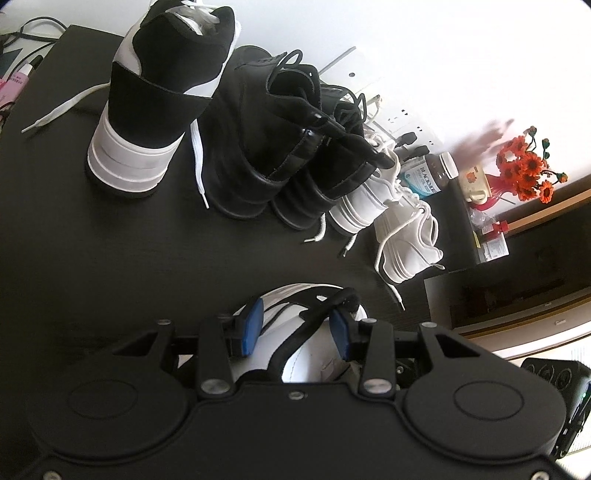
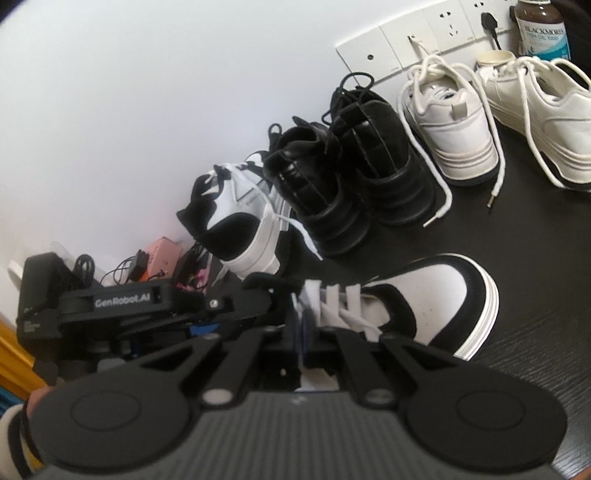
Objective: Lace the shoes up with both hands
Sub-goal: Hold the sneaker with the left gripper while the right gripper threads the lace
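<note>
On the dark table (image 2: 535,314), the left gripper (image 1: 295,325) clamps the near black-and-white sneaker's (image 2: 424,295) collar while the right gripper (image 2: 301,325) pinches its white lace (image 2: 343,295).

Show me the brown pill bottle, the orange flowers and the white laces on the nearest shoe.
Pill bottle (image 2: 543,31), right wrist view, label.
Orange flowers (image 1: 526,168), left wrist view, blossoms.
White laces (image 2: 341,304), right wrist view, crossed straps.

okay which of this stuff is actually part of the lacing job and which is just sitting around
In the job: black-and-white sneaker, its white laces, left gripper, right gripper.

Lying about: black shoes, white sneakers, supplement bottle, orange flowers.
</note>
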A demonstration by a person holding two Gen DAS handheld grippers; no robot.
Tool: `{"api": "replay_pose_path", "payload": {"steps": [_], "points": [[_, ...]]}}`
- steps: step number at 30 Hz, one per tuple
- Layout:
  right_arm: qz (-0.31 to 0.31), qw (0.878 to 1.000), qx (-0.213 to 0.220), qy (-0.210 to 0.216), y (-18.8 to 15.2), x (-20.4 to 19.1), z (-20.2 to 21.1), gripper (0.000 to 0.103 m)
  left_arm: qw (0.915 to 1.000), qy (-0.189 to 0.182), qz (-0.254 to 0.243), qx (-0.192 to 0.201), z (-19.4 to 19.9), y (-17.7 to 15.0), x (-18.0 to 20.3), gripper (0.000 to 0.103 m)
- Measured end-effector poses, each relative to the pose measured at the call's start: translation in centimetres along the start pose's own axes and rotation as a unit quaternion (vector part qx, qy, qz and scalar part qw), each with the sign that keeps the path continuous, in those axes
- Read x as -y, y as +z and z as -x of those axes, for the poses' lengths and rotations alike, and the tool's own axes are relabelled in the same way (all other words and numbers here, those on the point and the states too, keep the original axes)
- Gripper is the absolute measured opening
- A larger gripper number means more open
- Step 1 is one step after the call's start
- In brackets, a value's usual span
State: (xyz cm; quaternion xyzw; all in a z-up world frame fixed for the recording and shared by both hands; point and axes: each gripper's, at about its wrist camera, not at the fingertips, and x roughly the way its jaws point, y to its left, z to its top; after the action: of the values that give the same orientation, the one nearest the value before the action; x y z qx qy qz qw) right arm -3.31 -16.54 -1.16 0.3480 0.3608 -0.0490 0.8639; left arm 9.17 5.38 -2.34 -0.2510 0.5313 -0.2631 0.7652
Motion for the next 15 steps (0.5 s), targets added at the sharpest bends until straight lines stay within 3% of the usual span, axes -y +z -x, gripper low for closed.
{"api": "replay_pose_path", "payload": {"steps": [6, 15], "points": [[-0.003, 1.000, 0.003, -0.005, 0.0, -0.1, -0.2, 0.002, 0.9999, 0.005, -0.012, 0.000, 0.1, -0.1, 0.2, 0.043], [0.004, 1.000, 0.016, -0.010, -0.3, -0.4, -0.4, 0.002, 0.9971, 0.022, -0.073, -0.003, 1.5, -0.5, 2.2, 0.058]]}}
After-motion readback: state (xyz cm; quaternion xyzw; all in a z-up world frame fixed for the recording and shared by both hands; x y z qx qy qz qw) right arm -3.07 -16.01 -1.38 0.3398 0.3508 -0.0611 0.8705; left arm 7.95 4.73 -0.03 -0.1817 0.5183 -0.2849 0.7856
